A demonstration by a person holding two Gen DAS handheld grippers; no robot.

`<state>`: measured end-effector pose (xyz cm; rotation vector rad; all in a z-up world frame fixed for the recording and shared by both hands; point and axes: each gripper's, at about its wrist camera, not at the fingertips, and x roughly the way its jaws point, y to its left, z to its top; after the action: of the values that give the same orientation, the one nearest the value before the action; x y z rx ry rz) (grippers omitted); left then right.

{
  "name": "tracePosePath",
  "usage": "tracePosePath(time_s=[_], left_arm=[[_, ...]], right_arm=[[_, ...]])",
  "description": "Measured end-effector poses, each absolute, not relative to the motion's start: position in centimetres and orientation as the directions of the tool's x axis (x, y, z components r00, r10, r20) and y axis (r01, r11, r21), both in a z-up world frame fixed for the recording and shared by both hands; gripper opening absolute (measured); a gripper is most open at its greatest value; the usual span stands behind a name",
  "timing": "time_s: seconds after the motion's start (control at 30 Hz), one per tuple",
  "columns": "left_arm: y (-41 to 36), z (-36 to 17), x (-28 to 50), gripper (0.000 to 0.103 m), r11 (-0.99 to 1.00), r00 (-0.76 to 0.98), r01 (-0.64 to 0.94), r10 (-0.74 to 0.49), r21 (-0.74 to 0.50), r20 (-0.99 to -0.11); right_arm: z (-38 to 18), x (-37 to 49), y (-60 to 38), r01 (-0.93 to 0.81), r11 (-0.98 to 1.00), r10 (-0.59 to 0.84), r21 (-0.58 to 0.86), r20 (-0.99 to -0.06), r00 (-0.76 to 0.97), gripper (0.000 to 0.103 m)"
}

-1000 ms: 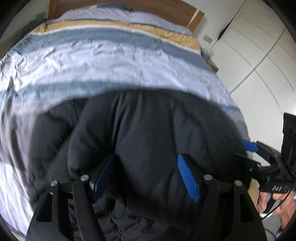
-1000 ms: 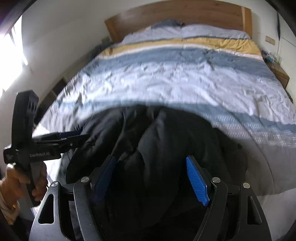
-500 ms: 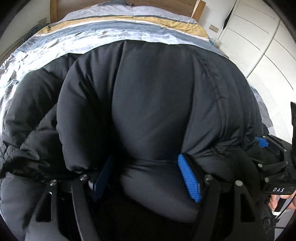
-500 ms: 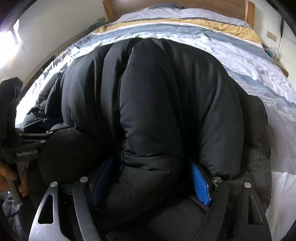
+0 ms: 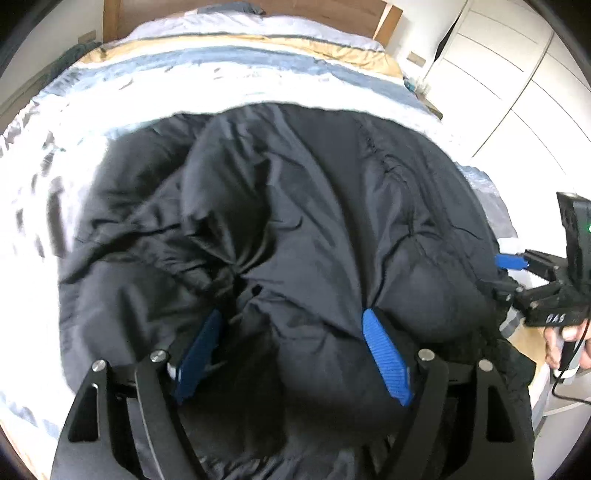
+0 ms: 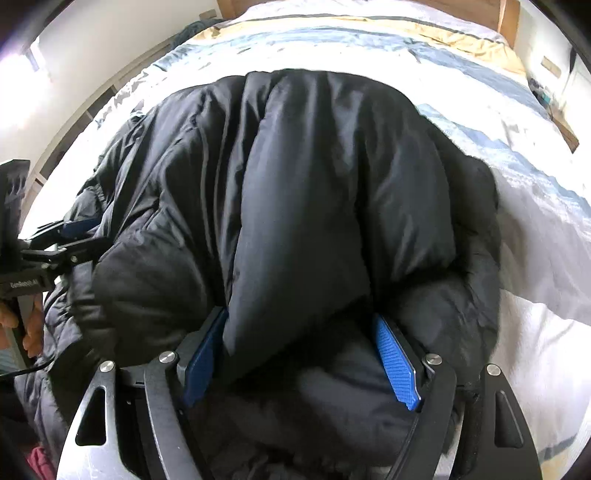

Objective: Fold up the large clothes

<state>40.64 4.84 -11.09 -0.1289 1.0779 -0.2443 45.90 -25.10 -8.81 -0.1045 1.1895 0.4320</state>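
Bedding fills the background: a wide bed [image 5: 258, 96] under a striped duvet in white, blue-grey and mustard bands, with a wooden headboard [image 6: 508, 14] at the far end and white wardrobe doors [image 5: 517, 92] along its right side. Across the near part of the bed lies a black puffer jacket [image 5: 314, 221], bunched into thick, rumpled folds that cover most of both wrist views; its far edge rests on the duvet and its near bulk is gathered up at the two tools. The left gripper [image 5: 291, 354] has a thick roll of the jacket between its blue pads, jaws held fairly wide by the padding yet pressing into it, so it is grasping the jacket. The right gripper [image 6: 303, 362] likewise has its jaws clamped around a fat fold of the jacket. Each tool shows at the edge of the other's view, a bare hand [image 5: 565, 343] on the right handle.
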Motion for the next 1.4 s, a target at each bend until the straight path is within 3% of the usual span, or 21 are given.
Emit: tracePosePath(time_s=[0.27, 0.5, 0.63, 1.0, 1.4], left_arm=[[4.0, -7.6, 40.5, 0.078, 0.953, 0.544, 0.122, -0.298, -0.278, -0.784], [1.3, -12.6, 41.9, 0.079, 0.963, 0.44, 0.166, -0.266, -0.214, -0.858], [1.0, -12.9, 41.1, 0.079, 0.968, 0.439, 0.158, -0.244, -0.193, -0.864], [1.4, -10.8, 36.7, 0.079, 0.985, 0.409, 0.138, -0.156, -0.108, -0.899], [2.6, -7.0, 31.0, 0.079, 0.985, 0.414, 0.132, -0.153, -0.108, -0.897]], right_arm=[[-3.1, 45.2, -23.5, -0.409, 0.896, 0.353, 0.174, -0.836, 0.419, 0.078], [-8.7, 45.1, -21.8, -0.415, 0.893, 0.322, 0.172, -0.89, 0.323, 0.077], [-10.8, 44.9, -24.2, -0.346, 0.906, 0.347, 0.243, -0.895, 0.28, 0.078], [-8.7, 41.6, -26.1, -0.304, 0.931, 0.294, 0.204, -0.91, 0.291, 0.078], [-5.6, 34.0, -29.3, -0.189, 0.96, 0.258, 0.208, -0.92, 0.296, 0.078]])
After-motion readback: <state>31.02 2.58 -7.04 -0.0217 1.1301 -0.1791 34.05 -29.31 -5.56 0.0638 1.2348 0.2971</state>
